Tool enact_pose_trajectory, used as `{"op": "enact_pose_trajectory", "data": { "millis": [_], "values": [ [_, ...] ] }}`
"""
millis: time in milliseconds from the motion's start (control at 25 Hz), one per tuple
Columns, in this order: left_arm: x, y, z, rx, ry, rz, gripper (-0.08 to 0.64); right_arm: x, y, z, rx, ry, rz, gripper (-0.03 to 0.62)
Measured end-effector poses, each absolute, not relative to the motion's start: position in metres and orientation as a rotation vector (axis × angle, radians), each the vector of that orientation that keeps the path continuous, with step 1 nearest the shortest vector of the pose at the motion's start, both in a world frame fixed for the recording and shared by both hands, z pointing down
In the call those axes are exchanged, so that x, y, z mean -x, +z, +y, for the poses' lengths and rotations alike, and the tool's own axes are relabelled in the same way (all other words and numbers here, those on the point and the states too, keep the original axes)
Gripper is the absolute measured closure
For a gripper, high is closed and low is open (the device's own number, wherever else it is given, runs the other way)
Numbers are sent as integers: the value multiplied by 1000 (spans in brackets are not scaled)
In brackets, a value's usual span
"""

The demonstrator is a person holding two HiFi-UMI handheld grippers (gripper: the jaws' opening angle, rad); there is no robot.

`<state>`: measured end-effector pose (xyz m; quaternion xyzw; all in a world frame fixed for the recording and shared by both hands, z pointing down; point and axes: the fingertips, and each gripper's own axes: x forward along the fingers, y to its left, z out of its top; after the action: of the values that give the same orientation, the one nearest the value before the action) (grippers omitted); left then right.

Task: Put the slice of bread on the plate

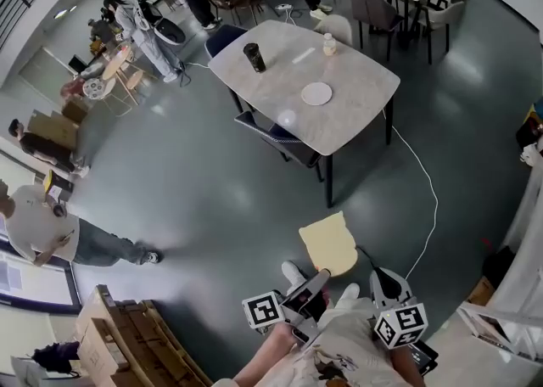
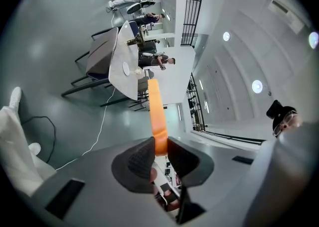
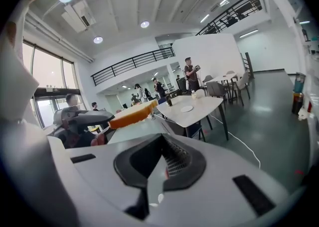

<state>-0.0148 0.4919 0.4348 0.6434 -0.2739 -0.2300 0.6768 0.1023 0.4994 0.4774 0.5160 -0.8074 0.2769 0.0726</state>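
A pale slice of bread hangs over the grey floor, with my left gripper shut on its near edge. In the left gripper view the bread shows edge-on as an orange strip squeezed between the dark pads. The white plate lies on a marble-topped table well ahead of me, small in the left gripper view and the right gripper view. My right gripper hovers beside the left, shut and holding nothing; its view catches the bread off to the left.
A dark cup and a small bottle stand on the table, and chairs are tucked under its near side. A white cable trails across the floor. People stand at the left; wooden crates sit at the lower left.
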Motion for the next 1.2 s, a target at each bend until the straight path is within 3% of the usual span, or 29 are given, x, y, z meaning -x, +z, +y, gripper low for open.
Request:
{"op": "enact_pose_trajectory", "data": {
  "millis": [640,1200],
  "values": [
    [35,451,413,-1375,-546,-567,472,-83,499,420,-1535,911,-2322,588],
    [108,430,305,-1488,-555,-517,472,-21,472,312,-1637,845,-2320,588]
  ]
}}
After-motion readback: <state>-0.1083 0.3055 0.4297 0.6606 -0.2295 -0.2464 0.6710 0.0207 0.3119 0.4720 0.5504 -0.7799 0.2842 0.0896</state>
